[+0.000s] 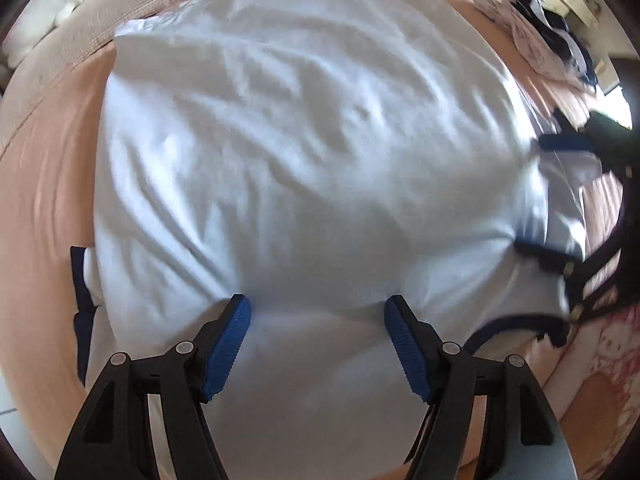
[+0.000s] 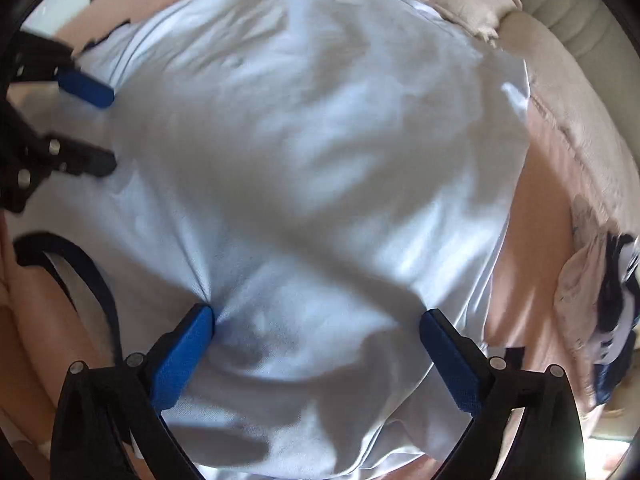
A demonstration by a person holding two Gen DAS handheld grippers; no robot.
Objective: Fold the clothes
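Note:
A white T-shirt (image 1: 304, 152) with dark navy trim lies spread on a peach bed sheet (image 1: 44, 184). It also fills the right wrist view (image 2: 320, 152). My left gripper (image 1: 318, 310) is open, its blue pads pressed down onto the shirt's near edge. My right gripper (image 2: 316, 320) is open too, its pads resting on the shirt, with the cloth puckered at the left pad (image 2: 188, 356). The navy neckline (image 2: 88, 276) curves at the left of the right wrist view. Each gripper shows at the edge of the other's view.
A beige quilted blanket (image 2: 552, 64) borders the far side of the shirt. A pile of navy and white clothes (image 2: 612, 308) lies at the right. More dark clothes (image 1: 560, 28) lie at the far right of the left wrist view.

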